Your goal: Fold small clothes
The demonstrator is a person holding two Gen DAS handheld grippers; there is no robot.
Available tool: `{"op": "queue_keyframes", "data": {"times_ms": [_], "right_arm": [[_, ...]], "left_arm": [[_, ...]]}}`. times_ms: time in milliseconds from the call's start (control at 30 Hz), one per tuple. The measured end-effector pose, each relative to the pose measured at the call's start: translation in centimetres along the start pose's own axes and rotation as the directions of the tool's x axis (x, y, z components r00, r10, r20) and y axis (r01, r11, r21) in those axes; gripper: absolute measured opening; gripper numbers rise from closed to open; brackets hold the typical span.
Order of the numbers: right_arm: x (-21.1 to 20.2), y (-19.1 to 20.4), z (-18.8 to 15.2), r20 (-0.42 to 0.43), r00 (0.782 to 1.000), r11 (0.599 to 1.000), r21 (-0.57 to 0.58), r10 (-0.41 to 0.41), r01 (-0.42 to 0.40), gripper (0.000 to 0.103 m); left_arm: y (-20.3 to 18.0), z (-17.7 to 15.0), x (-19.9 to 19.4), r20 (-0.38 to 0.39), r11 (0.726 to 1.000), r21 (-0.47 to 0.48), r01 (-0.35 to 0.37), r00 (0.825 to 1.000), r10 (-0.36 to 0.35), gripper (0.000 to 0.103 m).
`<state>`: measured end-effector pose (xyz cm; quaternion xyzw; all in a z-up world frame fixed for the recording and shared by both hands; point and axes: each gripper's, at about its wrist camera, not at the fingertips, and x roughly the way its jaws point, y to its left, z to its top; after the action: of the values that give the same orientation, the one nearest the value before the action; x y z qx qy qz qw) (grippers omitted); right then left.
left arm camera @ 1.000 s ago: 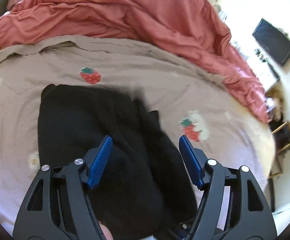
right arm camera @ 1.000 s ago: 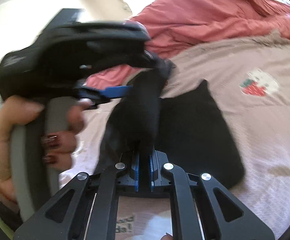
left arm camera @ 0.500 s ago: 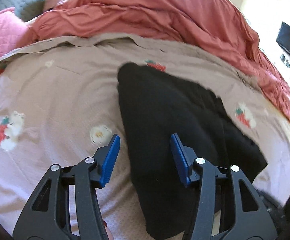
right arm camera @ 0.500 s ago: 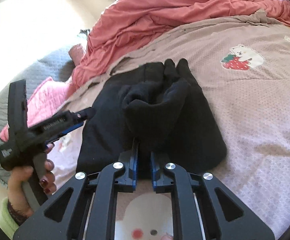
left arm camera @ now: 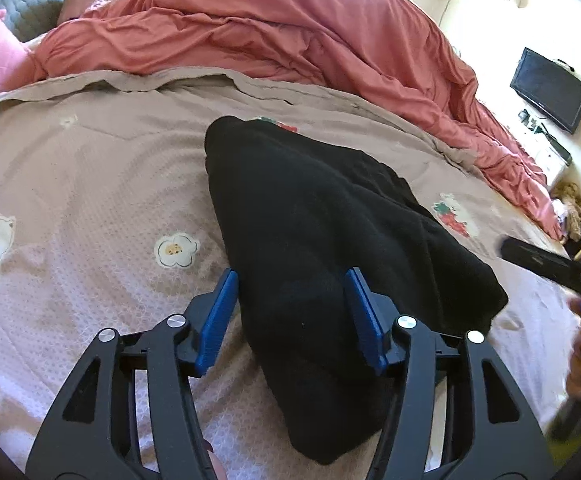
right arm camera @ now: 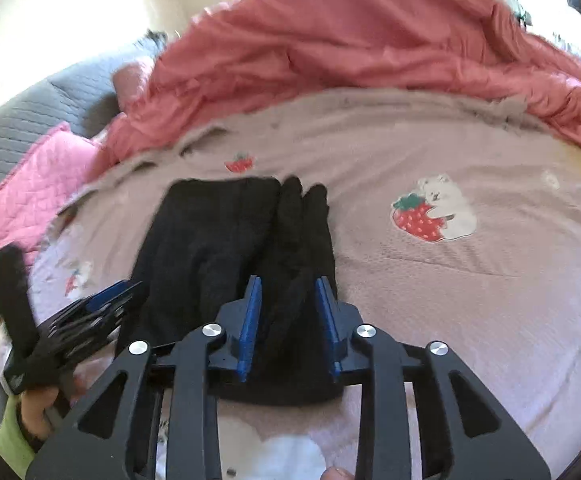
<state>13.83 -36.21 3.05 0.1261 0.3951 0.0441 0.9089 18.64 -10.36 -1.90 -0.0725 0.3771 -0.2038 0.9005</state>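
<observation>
On the strawberry-print bedspread (left arm camera: 90, 184), soft, limp black garment (left arm camera: 330, 240); best pinched at a folded edge. Left gripper (left arm camera: 290, 312) and right gripper (right arm camera: 288, 312) both released, empty.

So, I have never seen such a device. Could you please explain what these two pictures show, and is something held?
No robot here: a person holds one handheld two-finger gripper in each hand, with a camera on each looking along its blue fingers. One picture comes from the left gripper, the other from the right gripper. A folded black knitted garment lies on a beige bedspread with strawberry prints; a crumpled red duvet lies behind. Both grippers are open with the garment between their fingers; nothing is held.
</observation>
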Motion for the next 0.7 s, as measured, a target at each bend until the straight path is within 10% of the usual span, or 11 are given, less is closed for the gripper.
{"op": "queue_keyframes", "data": {"times_ms": [167,267,533,700], "right_arm": [[4.2,0.0,1.4,-0.109,0.994,1.000,0.001,-0.025,0.026,0.032],[6.0,0.9,1.1,-0.155,0.988,0.998,-0.054,-0.027,0.019,0.008],[1.7,-0.6,0.4,-0.011,1.000,0.999,-0.039,-0.007,0.007,0.007],[3.7,-2.3,-1.4,-0.098,0.995,0.999,-0.017,-0.036,0.034,0.009]], "left_arm": [[-0.5,-0.2,-0.2,0.004,1.000,0.019,0.025,1.000,-0.025,0.051],[-1.0,-0.4,-0.1,0.006,0.999,0.048,0.023,1.000,-0.024,0.054],[-1.6,-0.3,-0.9,0.017,0.996,0.044,0.072,0.997,-0.073,0.054],[-2.8,-0.8,-0.7,0.002,0.994,0.099,0.048,0.999,-0.048,0.057]]}}
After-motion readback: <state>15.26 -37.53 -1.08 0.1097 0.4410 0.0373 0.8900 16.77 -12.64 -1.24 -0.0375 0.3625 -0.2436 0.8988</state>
